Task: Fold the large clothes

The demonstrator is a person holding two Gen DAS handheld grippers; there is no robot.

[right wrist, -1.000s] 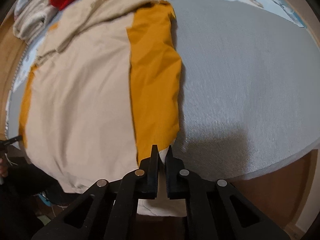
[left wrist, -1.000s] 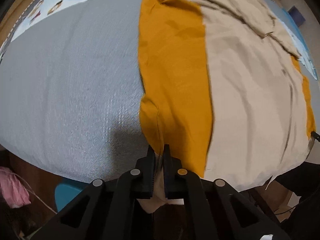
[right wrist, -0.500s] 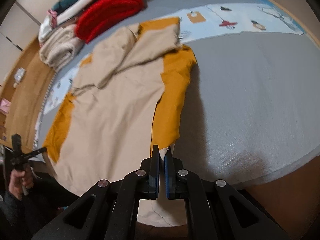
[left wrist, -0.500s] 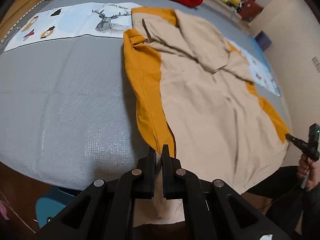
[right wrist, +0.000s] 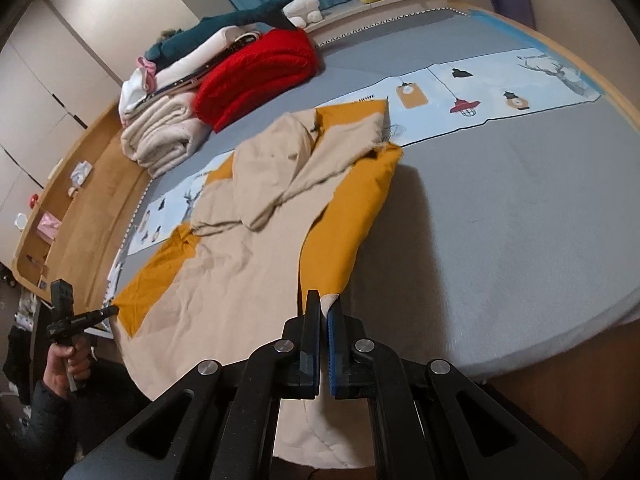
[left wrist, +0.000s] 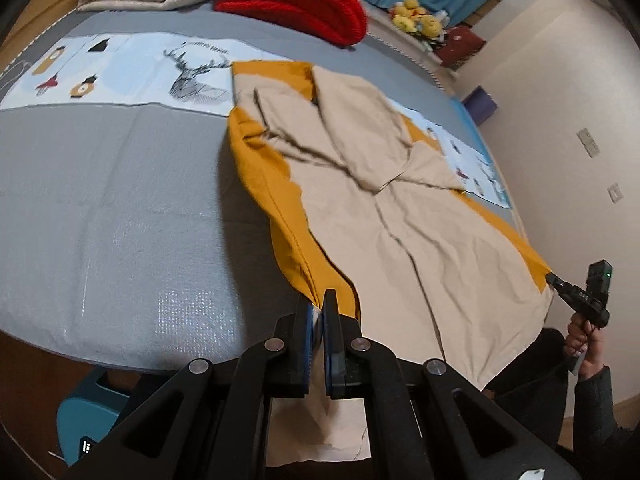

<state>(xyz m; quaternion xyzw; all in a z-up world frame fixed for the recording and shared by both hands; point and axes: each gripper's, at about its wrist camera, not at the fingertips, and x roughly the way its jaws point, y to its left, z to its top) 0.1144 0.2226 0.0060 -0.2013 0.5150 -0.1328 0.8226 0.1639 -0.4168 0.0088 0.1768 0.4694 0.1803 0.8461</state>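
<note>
Beige-and-mustard garment [left wrist: 400, 216] lay spread on the grey bed [left wrist: 100, 200], hem at the near edge. Left gripper [left wrist: 319, 304] and right gripper [right wrist: 324, 308] each clamped a hem corner. Only the right view showed the teal plush [right wrist: 224, 26]; only the left, wall switches [left wrist: 588, 142].

Both grippers, pinched shut, angled downward

Left gripper [left wrist: 319, 300]: jaws closed on a fabric edge. Right gripper [right wrist: 324, 304]: jaws closed on a fabric corner. Hand [left wrist: 582, 344] grips the right handle.
</note>
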